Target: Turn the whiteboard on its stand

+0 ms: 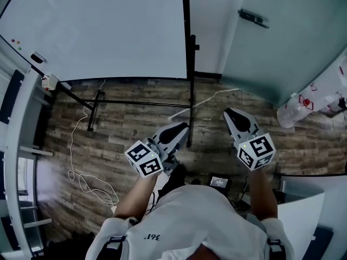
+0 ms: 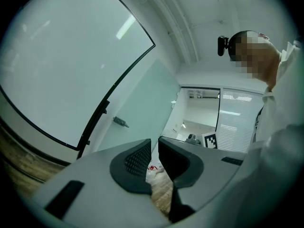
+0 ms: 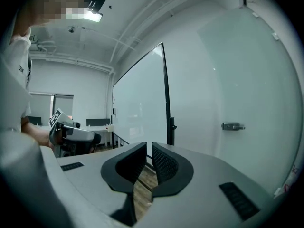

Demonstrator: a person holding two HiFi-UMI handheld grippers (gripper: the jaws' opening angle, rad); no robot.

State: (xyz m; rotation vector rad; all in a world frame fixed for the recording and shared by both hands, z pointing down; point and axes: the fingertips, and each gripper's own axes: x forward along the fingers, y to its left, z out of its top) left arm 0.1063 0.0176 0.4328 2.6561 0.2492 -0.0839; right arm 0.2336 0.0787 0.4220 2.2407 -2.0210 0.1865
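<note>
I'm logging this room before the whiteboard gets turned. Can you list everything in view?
whiteboard: one, white with black frame, upright, ahead and to the left
stand: one, black, post at the board's right edge, bars on the floor
cable: one, white, looped on the floor at left
floor: brown wood-look planks
glass panel: one, pale green, right of the board
door handle: one, metal, on the glass panel
plastic bag: one, clear, floor at far right
left gripper: one, grey, jaws nearly together, nothing between
right gripper: one, grey, jaws nearly together, nothing between
</note>
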